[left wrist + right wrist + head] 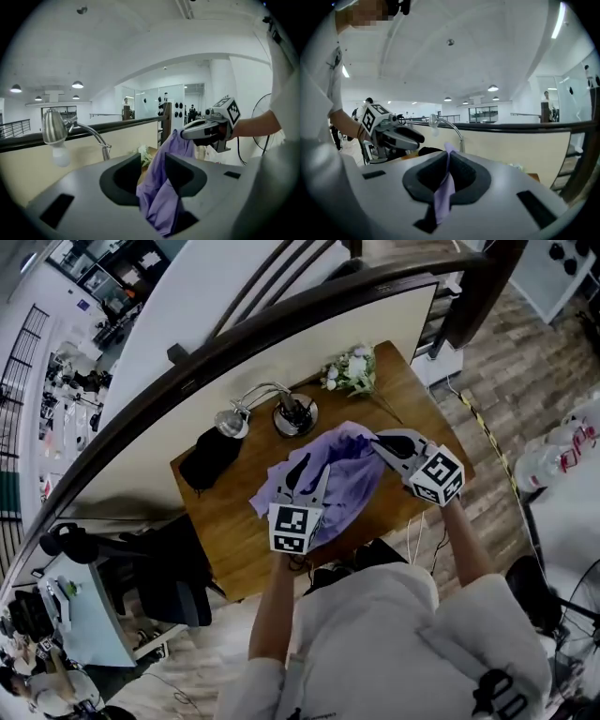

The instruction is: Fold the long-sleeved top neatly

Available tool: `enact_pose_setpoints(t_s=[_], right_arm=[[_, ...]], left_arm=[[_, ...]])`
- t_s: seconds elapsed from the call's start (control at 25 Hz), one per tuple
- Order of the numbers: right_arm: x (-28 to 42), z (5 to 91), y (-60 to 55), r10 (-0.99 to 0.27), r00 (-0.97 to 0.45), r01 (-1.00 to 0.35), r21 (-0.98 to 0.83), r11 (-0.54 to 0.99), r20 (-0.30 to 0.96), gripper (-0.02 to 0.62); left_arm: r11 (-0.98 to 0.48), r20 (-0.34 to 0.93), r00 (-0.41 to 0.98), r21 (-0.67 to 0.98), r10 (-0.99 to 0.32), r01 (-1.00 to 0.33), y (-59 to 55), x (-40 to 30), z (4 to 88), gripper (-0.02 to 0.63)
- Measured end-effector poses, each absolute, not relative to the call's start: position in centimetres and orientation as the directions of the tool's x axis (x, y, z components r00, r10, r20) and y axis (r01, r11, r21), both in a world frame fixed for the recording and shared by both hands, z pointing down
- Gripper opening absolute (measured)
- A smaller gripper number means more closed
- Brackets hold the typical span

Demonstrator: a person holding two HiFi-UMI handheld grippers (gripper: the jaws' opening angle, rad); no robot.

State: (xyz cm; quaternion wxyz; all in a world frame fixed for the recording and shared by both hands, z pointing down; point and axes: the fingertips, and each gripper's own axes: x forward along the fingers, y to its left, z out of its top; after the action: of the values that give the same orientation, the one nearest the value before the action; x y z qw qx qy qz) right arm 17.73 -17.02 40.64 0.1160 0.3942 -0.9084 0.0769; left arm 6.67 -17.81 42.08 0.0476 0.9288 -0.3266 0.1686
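1. Desk (220,531): a wooden top that fills the centre of the head view and carries all items.

2. Long-sleeved top (349,474): purple, at the centre of the desk. It is an unshaped bundle, part raised between the two tools and part draped on the wood below. No flat panel, straight edge or aligned sleeve is visible.

3. Left hand-held gripper (312,474): lower centre of the head view, above the near edge of the garment. In the left gripper view a thick bunch of purple cloth fills the gap between its jaws and hangs below them. The jaws stand fairly wide but appear clamped on that bunch.

4. Right hand-held gripper (380,444): right of centre, at the far right corner of the garment. In the right gripper view its jaws are almost together, pinching a thin fold of the cloth.

5. Other items along the far edge of the desk: a black object (211,457) at the left, a metal desk lamp (295,416) in the middle and a bunch of white flowers (352,371) at the upper right. All three lie clear of the garment.

6. Progress, as a judgement: early stage. The garment is gripped at two points, but no fold is made. Remaining: spread it flat, turn the sleeves in, then fold the body
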Motion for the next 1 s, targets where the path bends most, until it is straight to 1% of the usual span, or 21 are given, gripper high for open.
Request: enact_pose_setpoints(t_s=[0.12,0.28,0.48,0.64,0.84,0.88,0.92,0.96,1.0], right_arm=[[14.8,37.1,-16.5,-0.658,-0.717,-0.678,-0.011,0.735,0.230,0.024],[11.5,33.7,-15.4,-0.603,-0.774,-0.612,0.013,0.791,0.193,0.025],[8.2,30.7,-14.0,-0.549,-0.816,-0.548,0.060,0.834,0.181,0.025],[6.1,29.2,-12.6,-0.499,-0.846,-0.484,0.123,0.866,0.188,0.025],[4.6,26.6,-11.2,-0.438,-0.887,-0.423,0.125,0.897,0.143,0.025],[4.4,26.3,-11.1,-0.431,-0.890,-0.414,0.135,0.900,0.147,0.024],[4.3,26.1,-11.1,-0.432,-0.889,-0.413,0.144,0.899,0.152,0.025],[4.3,25.8,-11.2,-0.441,-0.884,-0.420,0.149,0.895,0.155,0.025],[4.6,25.5,-11.4,-0.453,-0.878,-0.432,0.150,0.889,0.156,0.025]], left_arm=[[-0.792,0.316,0.750,-0.011,-0.582,-0.610,-17.8,6.0,40.6,0.170],[-0.812,0.321,0.762,-0.041,-0.562,-0.582,-17.4,5.8,40.8,0.169],[-0.796,0.322,0.746,-0.044,-0.583,-0.603,-17.2,5.0,41.1,0.155],[-0.768,0.308,0.720,-0.060,-0.622,-0.638,-17.8,3.8,40.7,0.155],[-0.785,0.316,0.729,-0.098,-0.608,-0.612,-18.1,4.2,40.9,0.155],[-0.784,0.312,0.728,-0.105,-0.610,-0.611,-18.2,4.1,40.8,0.136],[-0.782,0.305,0.728,-0.109,-0.614,-0.614,-18.2,3.8,40.5,0.071],[-0.781,0.297,0.729,-0.108,-0.616,-0.616,-18.3,3.4,40.1,0.048],[-0.783,0.292,0.733,-0.106,-0.614,-0.613,-18.3,2.9,39.7,0.040]])
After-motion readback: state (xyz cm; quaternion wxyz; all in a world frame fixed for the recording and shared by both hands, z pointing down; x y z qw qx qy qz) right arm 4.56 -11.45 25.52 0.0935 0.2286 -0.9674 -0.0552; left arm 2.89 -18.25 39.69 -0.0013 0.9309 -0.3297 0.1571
